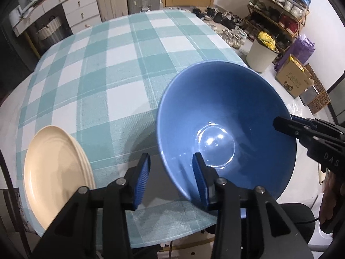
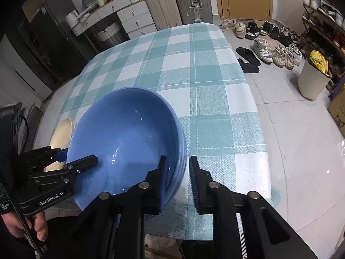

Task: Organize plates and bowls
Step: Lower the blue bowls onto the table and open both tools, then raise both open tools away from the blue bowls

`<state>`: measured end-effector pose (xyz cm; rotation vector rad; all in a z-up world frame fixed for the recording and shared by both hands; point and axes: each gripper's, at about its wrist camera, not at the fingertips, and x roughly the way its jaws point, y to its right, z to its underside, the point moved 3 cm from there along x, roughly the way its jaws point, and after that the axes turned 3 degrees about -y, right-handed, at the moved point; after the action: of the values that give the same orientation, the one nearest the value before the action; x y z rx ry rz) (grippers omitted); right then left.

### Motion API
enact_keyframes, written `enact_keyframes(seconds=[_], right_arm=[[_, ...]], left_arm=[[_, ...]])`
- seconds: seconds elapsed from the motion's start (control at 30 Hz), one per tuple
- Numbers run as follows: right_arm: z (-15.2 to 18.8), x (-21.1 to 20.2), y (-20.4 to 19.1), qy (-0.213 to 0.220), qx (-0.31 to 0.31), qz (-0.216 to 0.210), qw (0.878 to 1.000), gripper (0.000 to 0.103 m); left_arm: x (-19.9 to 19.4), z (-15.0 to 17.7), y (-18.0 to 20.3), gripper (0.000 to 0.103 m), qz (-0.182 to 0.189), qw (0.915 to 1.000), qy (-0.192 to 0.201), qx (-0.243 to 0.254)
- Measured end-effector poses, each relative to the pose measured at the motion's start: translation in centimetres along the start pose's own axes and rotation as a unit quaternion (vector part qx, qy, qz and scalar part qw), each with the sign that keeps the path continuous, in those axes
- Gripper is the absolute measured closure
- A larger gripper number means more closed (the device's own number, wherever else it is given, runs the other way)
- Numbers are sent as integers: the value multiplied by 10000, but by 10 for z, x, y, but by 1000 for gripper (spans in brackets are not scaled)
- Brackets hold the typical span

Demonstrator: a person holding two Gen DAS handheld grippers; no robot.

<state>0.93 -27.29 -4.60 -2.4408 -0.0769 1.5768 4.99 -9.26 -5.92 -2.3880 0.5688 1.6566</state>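
Left wrist view
- Your left gripper (image 1: 171,177): its jaws stand spread across the near left rim of the stack of blue bowls (image 1: 226,125). One blue pad is inside the bowl and the other outside; you can't tell from here whether either pad touches the wall.
- Stack of blue bowls: it sits at the near right part of the table (image 1: 120,69), over the checked cloth.
- Cream plates (image 1: 56,172): a small stack at the near left edge of the table, well apart from the bowls.
- Your right gripper (image 1: 286,127): it comes in from the right, with one finger over the bowl's right rim.

Right wrist view
- Your right gripper (image 2: 177,179): its jaws are parted across the near right rim of the stack of blue bowls (image 2: 129,138). The left pad lies close against the inner wall, and the right pad stands clear outside with cloth showing between it and the bowls.
- Your left gripper (image 2: 75,159): it straddles the bowl's left rim, one finger inside and one outside.
- Cream plates (image 2: 61,133): partly hidden behind the bowls on the left.
- Your hand (image 2: 28,224): it grips the left gripper's handle at the near left corner.
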Motion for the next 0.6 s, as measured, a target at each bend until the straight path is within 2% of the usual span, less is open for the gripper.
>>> enact_keyframes(seconds=[0.03, 0.13, 0.23, 0.27, 0.4, 0.43, 0.47, 0.5, 0.53, 0.57, 0.6], right_arm=[[1, -1, 1, 57, 24, -43, 10000, 81], [5, -13, 5, 468, 136, -54, 9988, 72], [9, -27, 4, 961, 194, 47, 9952, 61], [11, -31, 4, 1101, 216, 115, 9936, 54], [17, -43, 6, 1651, 411, 207, 9852, 35], [18, -45, 5, 1786, 458, 204, 9826, 34], [17, -46, 6, 1884, 480, 191, 9807, 34], [16, -47, 6, 2000, 493, 167, 9784, 33], [15, -47, 5, 2047, 501, 154, 9774, 31], [13, -47, 5, 2088, 505, 108, 9766, 30], [11, -47, 5, 2143, 491, 66, 9755, 30]], left_arm=[[-3, 2, 0, 55, -33, 9999, 98, 4], [-10, 4, 1, 54, -168, 9992, 349, 39], [-16, 7, 4, 53, -287, 9984, 494, 39], [-18, 8, 5, 53, -325, 9982, 501, 22], [-35, 7, 0, 50, -224, 9941, 1008, -346], [-37, 4, -3, 48, -213, 9925, 1115, -464], [-39, 2, -4, 40, -210, 9914, 1169, -546], [-41, -1, -5, 23, -169, 9897, 1272, -636], [-43, -4, -5, 15, -119, 9879, 1400, -659], [-47, -5, -4, 11, -99, 9841, 1651, -641], [-50, -3, -3, 11, -100, 9811, 1844, -584]])
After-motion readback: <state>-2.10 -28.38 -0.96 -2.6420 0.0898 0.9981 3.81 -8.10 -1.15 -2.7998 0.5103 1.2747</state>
